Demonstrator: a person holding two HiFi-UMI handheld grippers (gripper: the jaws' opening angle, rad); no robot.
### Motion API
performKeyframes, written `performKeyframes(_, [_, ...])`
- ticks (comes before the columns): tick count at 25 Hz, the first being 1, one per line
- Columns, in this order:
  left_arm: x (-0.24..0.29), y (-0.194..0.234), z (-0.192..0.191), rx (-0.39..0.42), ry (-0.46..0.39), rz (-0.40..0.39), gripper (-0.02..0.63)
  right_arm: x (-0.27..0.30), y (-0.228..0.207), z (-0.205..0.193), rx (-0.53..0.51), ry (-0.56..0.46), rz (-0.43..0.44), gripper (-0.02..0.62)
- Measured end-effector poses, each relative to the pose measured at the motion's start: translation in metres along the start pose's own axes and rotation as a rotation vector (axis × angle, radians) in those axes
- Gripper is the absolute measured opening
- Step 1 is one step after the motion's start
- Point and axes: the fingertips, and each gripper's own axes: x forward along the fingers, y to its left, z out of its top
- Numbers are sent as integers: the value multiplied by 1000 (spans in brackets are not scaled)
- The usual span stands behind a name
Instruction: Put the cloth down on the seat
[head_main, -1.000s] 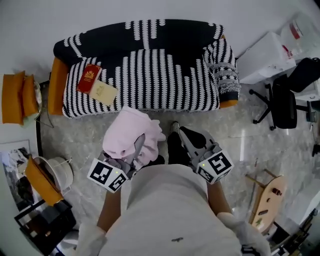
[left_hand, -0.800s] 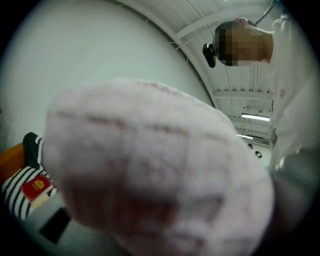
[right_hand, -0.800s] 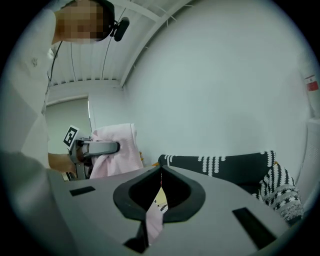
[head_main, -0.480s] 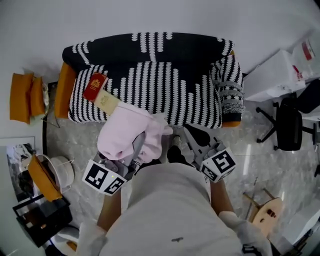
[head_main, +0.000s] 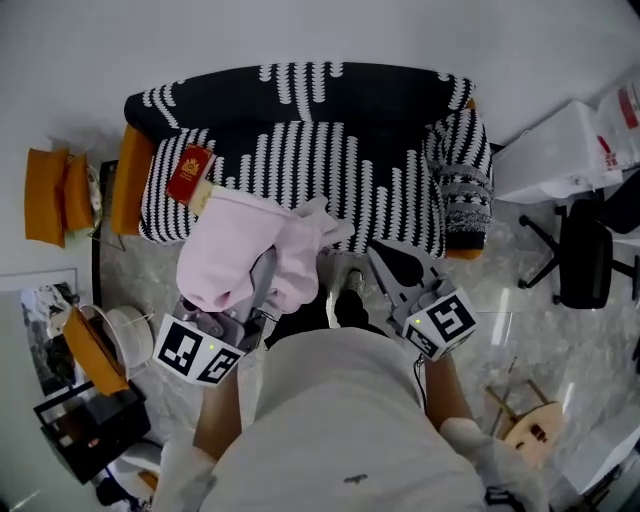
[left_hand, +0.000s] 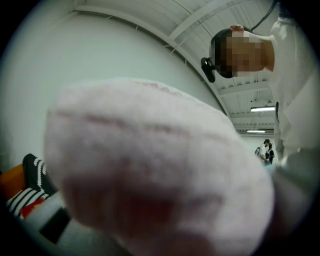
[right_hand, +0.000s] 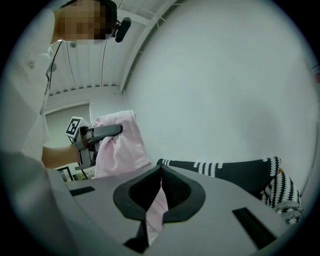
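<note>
Head view, cloth: the pink cloth (head_main: 240, 250) is bunched and held up in front of the striped seat (head_main: 380, 180). It overlaps the seat's front edge but is not laid on it.
Head view, left gripper (head_main: 262, 295): one grey jaw shows against the cloth. The bundle covers the rest of the tongs.
Head view, right gripper (head_main: 378, 255): it points toward the cloth's right flap. We cannot resolve the jaw tips from here.
Head view, seat clutter: a red booklet (head_main: 191, 172) lies at the seat's left end. The cloth mostly hides a pale booklet (head_main: 199, 198) beside it.
Left gripper view, field: blurred pink cloth fills almost the whole frame, so we see no jaws here. A sliver of striped cover shows at the lower left.
Right gripper view, right tongs: the jaws are pressed together on a thin strip of the cloth, which runs down between them.
Right gripper view, left tongs: at the left, they are clamped partway closed on a thick fold, with cloth hanging below.
Right gripper view, seat: only the top of the backrest shows. The gripper body cuts off the cushion.
</note>
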Motion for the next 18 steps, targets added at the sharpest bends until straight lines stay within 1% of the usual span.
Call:
performKeyframes(8, [24,25,2,-4,7,-27,172,17,-20,2,15,16,-54,9])
performKeyframes(18, [58,79,17,-4,-9,-111,172,68,-43,35,-4,-9,-129,9])
